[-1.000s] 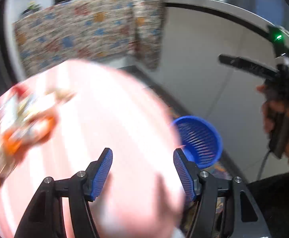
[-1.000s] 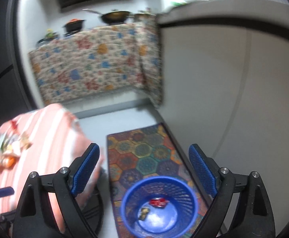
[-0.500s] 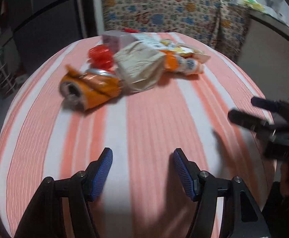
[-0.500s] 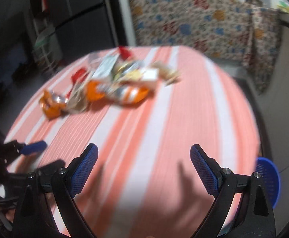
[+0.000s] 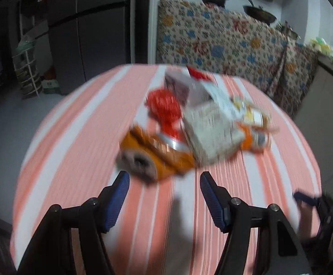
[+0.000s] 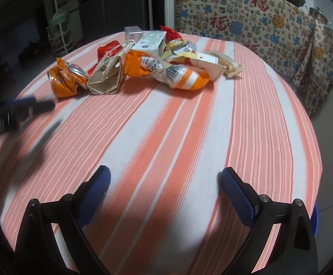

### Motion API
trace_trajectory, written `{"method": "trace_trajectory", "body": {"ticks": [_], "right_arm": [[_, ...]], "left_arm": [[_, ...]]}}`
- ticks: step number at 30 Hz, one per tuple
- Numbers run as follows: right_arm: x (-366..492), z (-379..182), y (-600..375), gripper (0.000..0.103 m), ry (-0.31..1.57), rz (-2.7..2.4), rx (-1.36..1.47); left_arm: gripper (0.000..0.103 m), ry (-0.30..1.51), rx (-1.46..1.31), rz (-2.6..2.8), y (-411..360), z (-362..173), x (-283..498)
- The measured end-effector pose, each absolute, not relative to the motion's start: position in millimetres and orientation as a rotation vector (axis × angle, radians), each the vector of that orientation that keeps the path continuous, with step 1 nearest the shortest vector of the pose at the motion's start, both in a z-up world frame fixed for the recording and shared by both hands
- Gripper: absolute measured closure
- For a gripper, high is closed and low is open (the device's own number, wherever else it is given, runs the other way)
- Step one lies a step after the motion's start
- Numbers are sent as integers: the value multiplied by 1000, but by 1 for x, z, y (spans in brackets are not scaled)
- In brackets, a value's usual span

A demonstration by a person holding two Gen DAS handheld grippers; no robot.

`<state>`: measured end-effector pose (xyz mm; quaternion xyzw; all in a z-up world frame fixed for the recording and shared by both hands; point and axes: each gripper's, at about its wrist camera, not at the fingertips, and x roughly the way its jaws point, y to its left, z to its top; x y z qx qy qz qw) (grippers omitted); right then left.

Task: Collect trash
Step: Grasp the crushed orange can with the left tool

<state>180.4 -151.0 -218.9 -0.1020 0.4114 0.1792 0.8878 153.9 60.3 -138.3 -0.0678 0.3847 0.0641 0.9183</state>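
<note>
Left gripper, jaws spread and empty, sits just short of the crushed orange can (blurred; long axis apparently toward it) near the table's far edge; right gripper, also spread, farther back.

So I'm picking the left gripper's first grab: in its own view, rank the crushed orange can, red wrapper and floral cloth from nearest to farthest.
1. Crushed orange can, just ahead of the left gripper.
2. Red wrapper, behind the can.
3. Floral cloth, beyond the table.
</note>
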Motion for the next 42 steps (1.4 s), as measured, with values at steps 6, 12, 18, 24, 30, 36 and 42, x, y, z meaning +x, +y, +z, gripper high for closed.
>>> {"method": "trace_trajectory", "body": {"ticks": [6,12,18,24,30,36,42], "right_arm": [[174,-218,-147,4,851,379,-215],[174,-217,-146,4,849,380,-214],[174,-217,-145,4,850,380,-215],[175,-218,-144,2,853,378,-214],[175,-218,-144,2,851,377,-212],[176,-218,-148,2,858,391,-195],[196,-208,-172,3,860,348,-91]], "left_arm": [[37,804,-53,247,55,-134,208],[37,869,11,285,64,-157,207],[34,899,-64,144,110,-158,177],[25,910,-152,58,130,-165,172],[31,912,-150,-5,109,-178,184],[53,866,-134,-22,106,-174,177],[54,886,-69,-75,87,-170,156]]}}
